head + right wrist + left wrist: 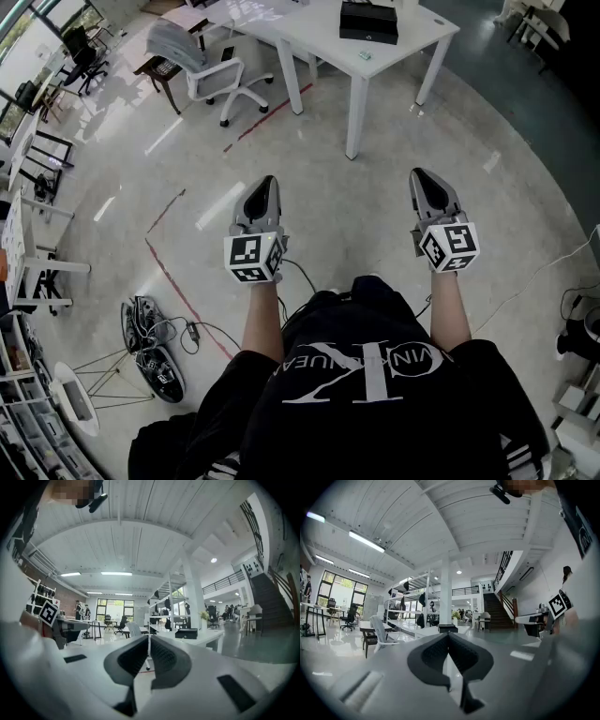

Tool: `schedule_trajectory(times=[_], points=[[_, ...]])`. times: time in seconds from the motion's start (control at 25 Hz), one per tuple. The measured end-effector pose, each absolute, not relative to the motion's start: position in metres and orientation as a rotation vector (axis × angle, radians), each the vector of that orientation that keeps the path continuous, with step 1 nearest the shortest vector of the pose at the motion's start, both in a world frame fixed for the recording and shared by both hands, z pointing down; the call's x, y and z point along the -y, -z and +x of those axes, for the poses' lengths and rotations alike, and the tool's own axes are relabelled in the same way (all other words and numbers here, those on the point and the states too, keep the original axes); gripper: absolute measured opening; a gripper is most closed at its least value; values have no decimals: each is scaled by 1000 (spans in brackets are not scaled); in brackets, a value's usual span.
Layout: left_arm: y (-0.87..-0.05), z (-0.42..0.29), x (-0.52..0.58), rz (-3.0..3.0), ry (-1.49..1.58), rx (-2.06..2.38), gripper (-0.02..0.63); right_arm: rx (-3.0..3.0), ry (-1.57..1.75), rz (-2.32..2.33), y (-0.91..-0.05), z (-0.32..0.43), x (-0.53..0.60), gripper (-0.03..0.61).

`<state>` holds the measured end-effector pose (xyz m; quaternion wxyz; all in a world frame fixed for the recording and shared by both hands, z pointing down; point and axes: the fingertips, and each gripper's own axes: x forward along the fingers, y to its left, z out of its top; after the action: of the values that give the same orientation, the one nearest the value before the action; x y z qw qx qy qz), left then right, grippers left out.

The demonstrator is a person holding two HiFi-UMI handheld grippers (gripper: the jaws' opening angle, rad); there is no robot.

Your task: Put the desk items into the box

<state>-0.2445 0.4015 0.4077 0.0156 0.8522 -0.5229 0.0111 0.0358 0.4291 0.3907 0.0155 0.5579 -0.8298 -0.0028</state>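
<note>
Not much going on with the actual task yet. The person stands on the open floor, well back from the white desk point(314, 36), with both arms held out forward at about the same height. My guess is that's just a carry pose for walking over, since nothing is within reach of either tool.

The left gripper point(266, 182) has its jaws clenched together with nothing between them. Its own view shows the two dark pads meeting at the tip, and past them only the room. Same deal with the right gripper point(421, 174): jaws pressed shut and empty. Both point roughly at the desk, which fits with heading that way.

The box point(368, 22) is the black one sitting on the desk's far part, and it looks like it's there so things can be dropped straight in. Just beside it, toward the near edge, there's one small pale item point(366, 55). I can't tell what it is from here, or whether other desk items are around.

A grey chair point(199, 64) stands off to the left of the desk and some cables point(150, 347) lie on the floor at the person's left, neither in the way. I'd say the jaws will need opening before any pickup.
</note>
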Motion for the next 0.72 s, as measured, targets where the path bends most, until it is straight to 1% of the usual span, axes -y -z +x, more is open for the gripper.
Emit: schedule_trajectory(times=[0.72], points=[[-410, -235, -384, 2640, -25, 1607, 11, 2552, -16, 1772, -394, 49, -420, 25]])
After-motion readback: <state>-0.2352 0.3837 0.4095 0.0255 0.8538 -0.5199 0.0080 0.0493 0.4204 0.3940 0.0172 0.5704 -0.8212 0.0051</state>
